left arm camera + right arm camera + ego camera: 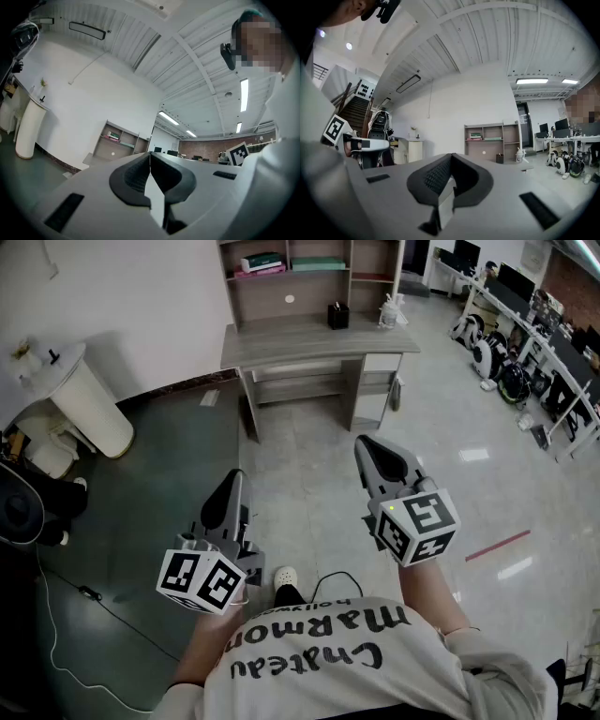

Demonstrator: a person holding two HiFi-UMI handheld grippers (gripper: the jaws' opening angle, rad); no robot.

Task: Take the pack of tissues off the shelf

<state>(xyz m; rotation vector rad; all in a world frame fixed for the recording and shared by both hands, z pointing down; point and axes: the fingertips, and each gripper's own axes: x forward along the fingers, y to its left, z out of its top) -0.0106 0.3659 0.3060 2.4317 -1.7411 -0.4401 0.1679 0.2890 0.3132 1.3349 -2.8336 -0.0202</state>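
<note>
A grey desk (309, 338) with a shelf unit (309, 273) on top stands far ahead by the white wall. On the upper left shelf lies a green and white pack over a pink one (261, 262); I cannot tell which is the tissues. That pack also shows small in the left gripper view (112, 135) and the right gripper view (475, 136). My left gripper (234, 481) and right gripper (367, 448) are held at waist height, well short of the desk. Both point toward it, shut and empty: left gripper (150, 154), right gripper (451, 157).
A black pen holder (337, 315) and a white figure (390, 309) stand on the desk. A white cylindrical stand (89, 399) is at the left wall, dark equipment (19, 507) nearer left. Desks with monitors (534, 315) line the right. A cable (84, 592) lies on the floor.
</note>
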